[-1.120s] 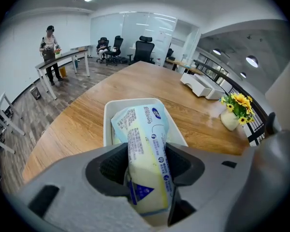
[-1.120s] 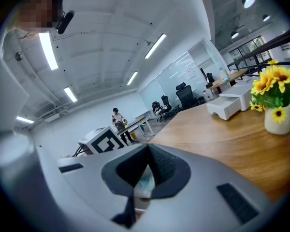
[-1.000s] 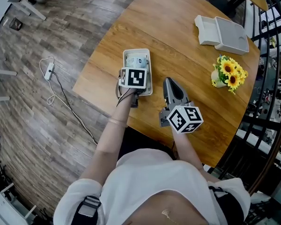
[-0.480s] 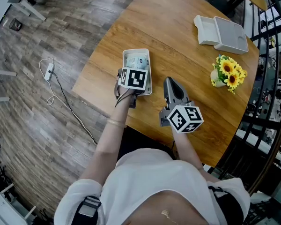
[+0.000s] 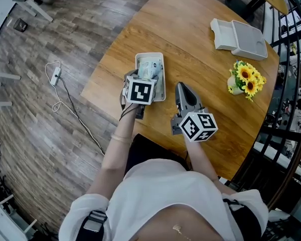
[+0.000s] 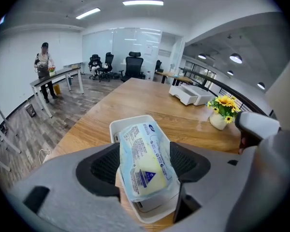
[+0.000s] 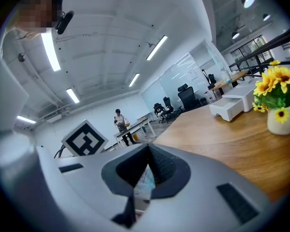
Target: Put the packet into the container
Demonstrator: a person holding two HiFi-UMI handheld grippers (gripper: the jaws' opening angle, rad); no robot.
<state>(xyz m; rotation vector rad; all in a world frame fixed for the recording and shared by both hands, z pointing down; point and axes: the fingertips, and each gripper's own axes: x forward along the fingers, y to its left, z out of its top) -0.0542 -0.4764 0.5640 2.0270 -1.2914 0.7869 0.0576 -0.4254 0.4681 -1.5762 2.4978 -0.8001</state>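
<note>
- Round wooden tabletop (image 5: 190, 29).
- White container (image 5: 162, 79) stands near its front edge.
- Open white box (image 5: 241, 34) sits at the far right.
- Vase of sunflowers (image 5: 246, 79) stands near the right edge.

Pale blue-and-yellow plastic packet (image 6: 144, 160) with dark blue triangle; white rectangular plastic container (image 6: 115, 129); brown wood-grain round table (image 5: 190, 39); yellow sunflowers (image 5: 247, 77).

Head view: steeply down over wooden table (image 5: 190, 34). Left gripper view: close over white container (image 6: 127, 121), facing across the table. Right gripper view: low, near level. All three share the sunflowers (image 5: 247, 77).
</note>
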